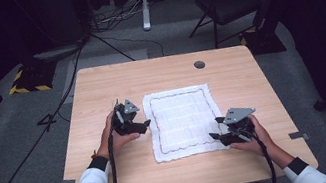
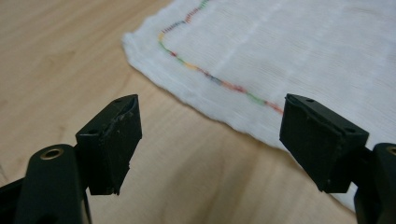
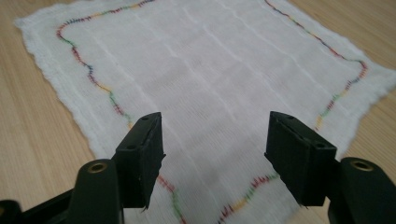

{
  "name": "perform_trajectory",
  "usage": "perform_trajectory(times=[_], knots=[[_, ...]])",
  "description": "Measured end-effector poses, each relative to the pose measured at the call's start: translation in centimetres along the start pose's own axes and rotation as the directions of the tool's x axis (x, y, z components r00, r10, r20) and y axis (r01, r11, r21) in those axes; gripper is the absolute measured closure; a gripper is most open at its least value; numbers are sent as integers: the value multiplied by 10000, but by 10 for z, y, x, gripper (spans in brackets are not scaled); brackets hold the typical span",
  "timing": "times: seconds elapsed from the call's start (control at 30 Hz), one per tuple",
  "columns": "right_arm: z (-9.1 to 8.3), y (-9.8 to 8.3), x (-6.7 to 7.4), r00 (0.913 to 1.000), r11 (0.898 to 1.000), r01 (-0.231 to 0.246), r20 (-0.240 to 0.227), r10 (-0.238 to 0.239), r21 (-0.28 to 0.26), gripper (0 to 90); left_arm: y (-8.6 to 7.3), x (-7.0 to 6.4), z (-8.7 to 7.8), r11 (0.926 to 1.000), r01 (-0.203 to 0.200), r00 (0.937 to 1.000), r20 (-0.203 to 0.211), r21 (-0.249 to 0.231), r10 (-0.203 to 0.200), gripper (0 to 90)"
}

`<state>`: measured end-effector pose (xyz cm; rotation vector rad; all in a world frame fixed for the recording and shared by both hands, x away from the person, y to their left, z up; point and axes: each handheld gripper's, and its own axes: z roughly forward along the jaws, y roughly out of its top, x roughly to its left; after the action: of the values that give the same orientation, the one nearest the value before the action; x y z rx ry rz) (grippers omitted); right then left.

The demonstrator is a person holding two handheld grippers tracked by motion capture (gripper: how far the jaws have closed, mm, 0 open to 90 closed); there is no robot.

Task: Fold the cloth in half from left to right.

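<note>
On the wooden desk (image 1: 116,181), a white cloth (image 1: 183,118) with a multicoloured stitched border lies spread flat near the centre. At the cloth's left edge, the left gripper (image 1: 142,124) is held just beside the fabric; in the left gripper view its jaws stand wide apart with bare desk and the cloth edge (image 2: 201,98) between them, gripping nothing. At the cloth's near right corner, the right gripper (image 1: 217,128) sits over the fabric; in the right gripper view its jaws stand apart above the cloth (image 3: 210,70), the stitched border (image 3: 243,198) passing between them, with neither pad pressing on the material.
</note>
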<state>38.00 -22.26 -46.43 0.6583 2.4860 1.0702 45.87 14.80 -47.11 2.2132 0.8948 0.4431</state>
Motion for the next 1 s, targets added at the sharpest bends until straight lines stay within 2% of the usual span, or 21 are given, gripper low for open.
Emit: perform_trajectory(times=[0.1, 0.13, 0.23, 0.33, 0.4, 0.43, 0.5, 0.57, 0.7, 0.77, 0.8, 0.9, 1.0], knots=[[11, 11, 10, 9990, 9996, 282, -331, -285, -92, 388, 8, 7, 12, 9999, -21, 9995, -322, 124, 25, 211], [16, 14, 13, 9984, 9992, 397, -399, -399, -54, 388, 11, 10, 16, 9998, 173, 9995, -260, 85, -171, 211], [28, 23, 24, 9951, 9975, 709, -692, -712, -60, 396, 19, 19, 27, 9985, 545, 9976, -428, -22, -546, 211], [37, 30, 31, 9920, 9960, 894, -890, -895, -53, 406, 26, 26, 38, 9971, 752, 9949, -666, -62, -755, 210], [41, 33, 35, 9899, 9951, 987, -1010, -991, -82, 410, 28, 31, 45, 9966, 828, 9935, -785, 4, -825, 210], [43, 35, 37, 9889, 9945, 1040, -1054, -1045, -103, 411, 29, 33, 50, 9945, 1048, 9914, -786, 19, -1043, 210], [47, 39, 41, 9871, 9939, 1093, -1160, -1104, -152, 415, 30, 37, 59, 9922, 1239, 9894, -775, 133, -1225, 207], [51, 42, 45, 9845, 9922, 1235, -1231, -1247, -175, 417, 30, 38, 68, 9922, 1205, 9887, -932, 330, -1170, 207], [56, 44, 50, 9804, 9901, 1398, -1389, -1401, -114, 422, 34, 40, 77, 9888, 1440, 9875, -705, 386, -1411, 181], [57, 44, 51, 9803, 9909, 1345, -1445, -1345, -104, 423, 33, 42, 78, 9895, 1378, 9893, -538, 436, -1355, 184], [58, 45, 50, 9800, 9911, 1328, -1478, -1331, -122, 425, 32, 44, 77, 9886, 1459, 9891, -227, 368, -1452, 214], [60, 46, 51, 9789, 9910, 1327, -1545, -1336, -161, 428, 29, 45, 74, 9904, 1365, 9906, 45, 214, -1366, 296], [64, 50, 57, 9747, 9896, 1418, -1710, -1441, -255, 431, 28, 44, 71, 9918, 1267, 9910, 425, 160, -1273, 501]])
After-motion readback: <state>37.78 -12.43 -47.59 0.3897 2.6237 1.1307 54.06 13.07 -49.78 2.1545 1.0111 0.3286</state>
